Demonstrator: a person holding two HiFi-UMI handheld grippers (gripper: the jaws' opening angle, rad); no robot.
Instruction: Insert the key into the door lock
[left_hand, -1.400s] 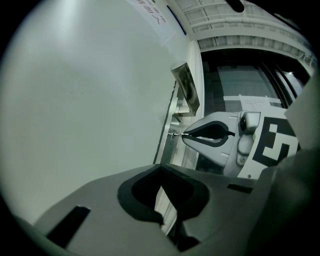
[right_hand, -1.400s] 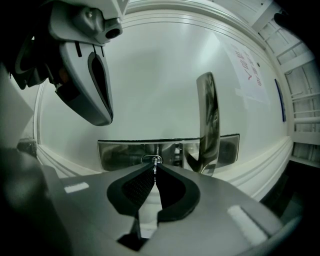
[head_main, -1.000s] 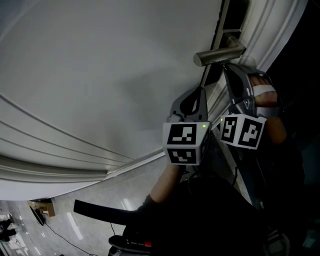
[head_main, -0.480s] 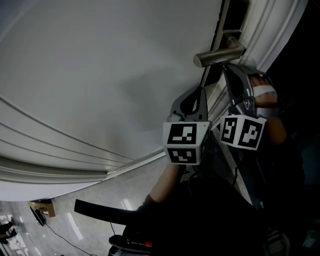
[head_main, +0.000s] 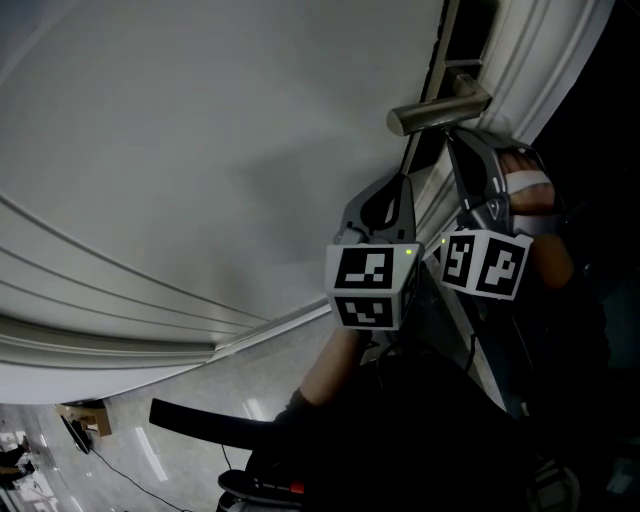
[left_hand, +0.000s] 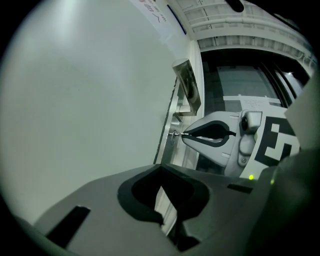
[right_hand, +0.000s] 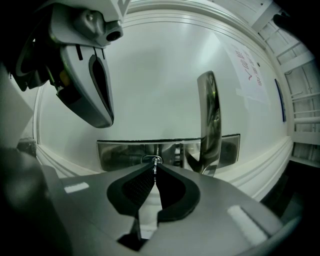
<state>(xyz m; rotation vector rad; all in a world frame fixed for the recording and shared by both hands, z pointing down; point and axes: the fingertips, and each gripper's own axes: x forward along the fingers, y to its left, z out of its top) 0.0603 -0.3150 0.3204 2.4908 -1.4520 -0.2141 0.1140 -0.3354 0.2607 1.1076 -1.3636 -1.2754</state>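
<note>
Here, right gripper (right_hand: 155, 170) pinches key (right_hand: 155, 165) at lock (right_hand: 147, 159); red-lettered notice (right_hand: 246, 74) unreadable.

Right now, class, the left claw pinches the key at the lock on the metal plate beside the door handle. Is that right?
No, wrong claw. The right claw pinches the key at the lock on the metal plate beside the door handle; the right gripper view shows it. The left claw is shut on nothing.

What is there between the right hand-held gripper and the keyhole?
Only the key. The right hand-held gripper pinches it, and its tip is at the keyhole. This shows in the right gripper view.
</note>
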